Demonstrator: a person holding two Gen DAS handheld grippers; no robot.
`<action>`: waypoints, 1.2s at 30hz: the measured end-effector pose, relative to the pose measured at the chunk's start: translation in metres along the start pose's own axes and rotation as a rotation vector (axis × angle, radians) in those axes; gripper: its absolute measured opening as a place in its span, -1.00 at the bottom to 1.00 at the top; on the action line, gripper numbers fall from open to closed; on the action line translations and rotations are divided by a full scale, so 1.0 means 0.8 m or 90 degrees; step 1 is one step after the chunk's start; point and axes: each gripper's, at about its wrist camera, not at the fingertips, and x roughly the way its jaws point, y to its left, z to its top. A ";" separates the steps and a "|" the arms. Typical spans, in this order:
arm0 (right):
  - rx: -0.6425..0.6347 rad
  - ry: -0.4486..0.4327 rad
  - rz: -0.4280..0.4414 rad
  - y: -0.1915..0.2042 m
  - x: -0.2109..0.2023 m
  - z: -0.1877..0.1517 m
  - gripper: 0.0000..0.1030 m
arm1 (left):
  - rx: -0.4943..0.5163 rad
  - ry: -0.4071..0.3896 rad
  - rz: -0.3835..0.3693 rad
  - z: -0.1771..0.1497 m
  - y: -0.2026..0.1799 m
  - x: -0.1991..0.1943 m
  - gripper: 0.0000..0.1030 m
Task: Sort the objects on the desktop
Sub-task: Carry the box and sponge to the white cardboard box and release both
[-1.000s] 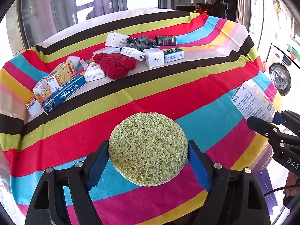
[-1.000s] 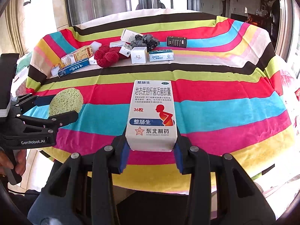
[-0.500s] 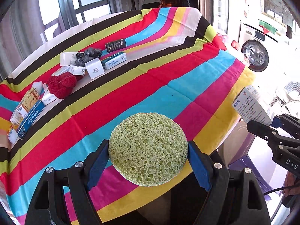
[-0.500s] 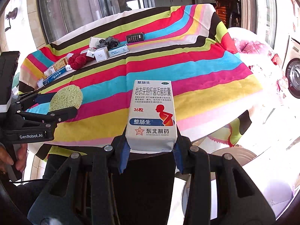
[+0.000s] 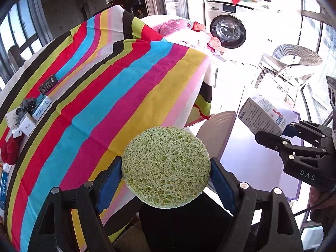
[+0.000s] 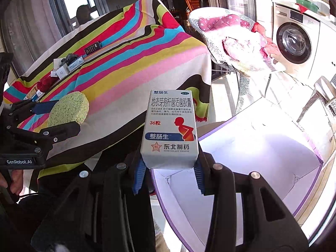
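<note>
My left gripper (image 5: 166, 180) is shut on a round green sponge (image 5: 166, 168), held off the right end of the striped table (image 5: 105, 96). It also shows in the right wrist view (image 6: 67, 109). My right gripper (image 6: 169, 172) is shut on a white medicine box (image 6: 170, 128) with red and blue print, held over the near corner of an open white box with purple edges (image 6: 262, 157). The medicine box also shows in the left wrist view (image 5: 262, 115). Several small boxes, a red knitted thing (image 5: 10, 151) and a dark bundle (image 5: 26, 105) lie at the table's far left.
A washing machine (image 5: 229, 31) stands behind. A basket of pink laundry (image 6: 235, 35) is beside the table. Wicker chairs (image 5: 294, 63) stand at the right. A round beige lid or stool (image 5: 216, 132) sits by the table's corner.
Both grippers have swung to the right, away from the table. The open white box has come into view under the right gripper. Both still hold their objects.
</note>
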 end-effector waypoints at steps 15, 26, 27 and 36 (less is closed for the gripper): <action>0.123 -0.027 -0.188 -0.142 -0.055 -0.021 -0.16 | 0.162 0.012 -0.123 0.058 -0.170 0.045 0.57; 0.139 -0.072 -0.219 -0.153 -0.080 -0.004 0.33 | 0.162 -0.008 -0.118 0.060 -0.185 0.041 0.64; 0.132 -0.077 -0.221 -0.149 -0.083 0.000 0.34 | 0.159 -0.010 -0.114 0.059 -0.180 0.040 0.64; 0.057 -0.099 -0.206 -0.090 -0.093 0.039 0.41 | 0.105 -0.079 -0.079 0.047 -0.109 0.000 0.65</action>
